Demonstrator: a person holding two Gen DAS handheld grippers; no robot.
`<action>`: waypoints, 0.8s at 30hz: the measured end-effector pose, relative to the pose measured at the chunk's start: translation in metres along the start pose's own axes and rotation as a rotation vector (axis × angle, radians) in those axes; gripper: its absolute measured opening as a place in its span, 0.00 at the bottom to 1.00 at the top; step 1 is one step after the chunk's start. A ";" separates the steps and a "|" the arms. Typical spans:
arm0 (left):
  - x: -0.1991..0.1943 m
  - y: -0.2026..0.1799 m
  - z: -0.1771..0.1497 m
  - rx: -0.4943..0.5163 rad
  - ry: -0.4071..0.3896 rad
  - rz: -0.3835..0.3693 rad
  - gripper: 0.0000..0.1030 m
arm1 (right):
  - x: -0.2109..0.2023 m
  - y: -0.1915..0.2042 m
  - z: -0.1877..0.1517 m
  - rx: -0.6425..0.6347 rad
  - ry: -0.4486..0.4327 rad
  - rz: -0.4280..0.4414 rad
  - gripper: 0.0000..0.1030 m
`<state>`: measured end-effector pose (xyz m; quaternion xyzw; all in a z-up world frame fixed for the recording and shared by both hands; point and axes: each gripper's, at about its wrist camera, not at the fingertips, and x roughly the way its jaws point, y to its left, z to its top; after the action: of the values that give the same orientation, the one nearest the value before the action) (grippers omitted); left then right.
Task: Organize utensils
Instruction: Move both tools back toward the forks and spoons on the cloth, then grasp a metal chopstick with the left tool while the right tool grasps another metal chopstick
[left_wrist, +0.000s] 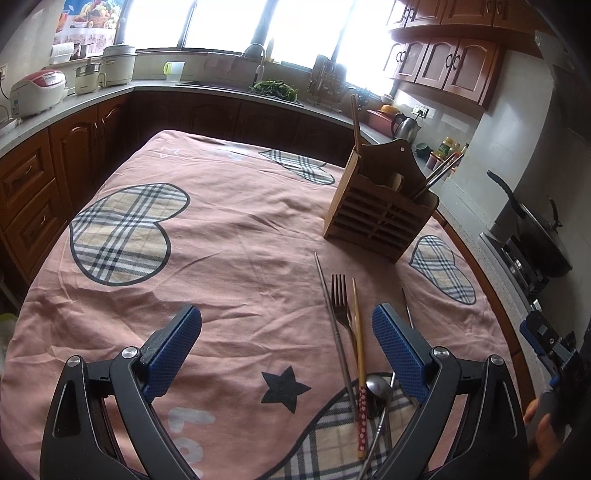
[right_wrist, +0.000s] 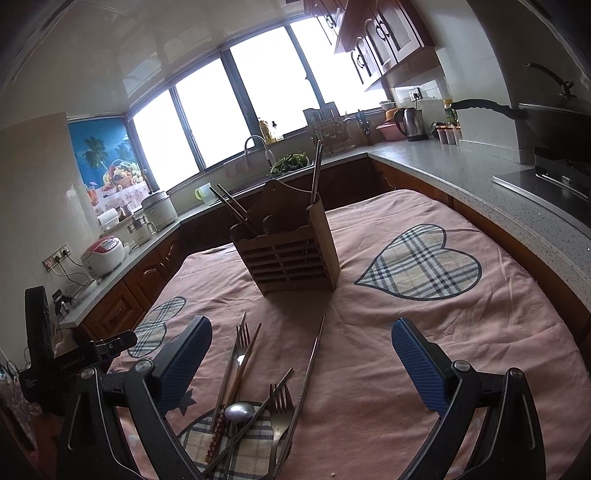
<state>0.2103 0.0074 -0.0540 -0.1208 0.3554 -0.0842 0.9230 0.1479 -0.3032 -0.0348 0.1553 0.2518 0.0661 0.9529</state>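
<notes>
A wooden slatted utensil holder (left_wrist: 376, 218) (right_wrist: 291, 254) stands on the pink tablecloth, with chopsticks sticking up from its side compartments. Loose utensils lie in a pile near the front: a fork (left_wrist: 341, 299) (right_wrist: 242, 338), a wooden chopstick (left_wrist: 359, 332) (right_wrist: 243, 365), a metal chopstick (left_wrist: 334, 321) (right_wrist: 310, 369), a spoon (left_wrist: 378, 387) (right_wrist: 239, 411) and a second fork (right_wrist: 279, 410). My left gripper (left_wrist: 286, 328) hovers open just left of the pile. My right gripper (right_wrist: 301, 345) is open above the pile, holding nothing.
The table (left_wrist: 221, 236) wears a pink cloth with plaid hearts. Kitchen counters wrap around: rice cookers (left_wrist: 37, 92) at left, a sink with greens (left_wrist: 275, 88) at back, a kettle (left_wrist: 404, 127) and a wok on the stove (left_wrist: 535, 229) at right.
</notes>
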 end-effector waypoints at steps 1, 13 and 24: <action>0.002 0.000 0.000 -0.001 0.006 0.001 0.93 | 0.002 0.000 -0.001 0.001 0.007 0.000 0.96; 0.031 -0.001 0.008 0.024 0.058 0.024 0.93 | 0.033 0.000 -0.001 -0.014 0.083 -0.010 0.95; 0.067 0.001 0.023 0.043 0.120 0.035 0.93 | 0.070 0.002 -0.001 -0.029 0.164 -0.032 0.91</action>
<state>0.2750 -0.0042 -0.0806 -0.0895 0.4102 -0.0826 0.9038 0.2079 -0.2870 -0.0672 0.1315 0.3307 0.0670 0.9321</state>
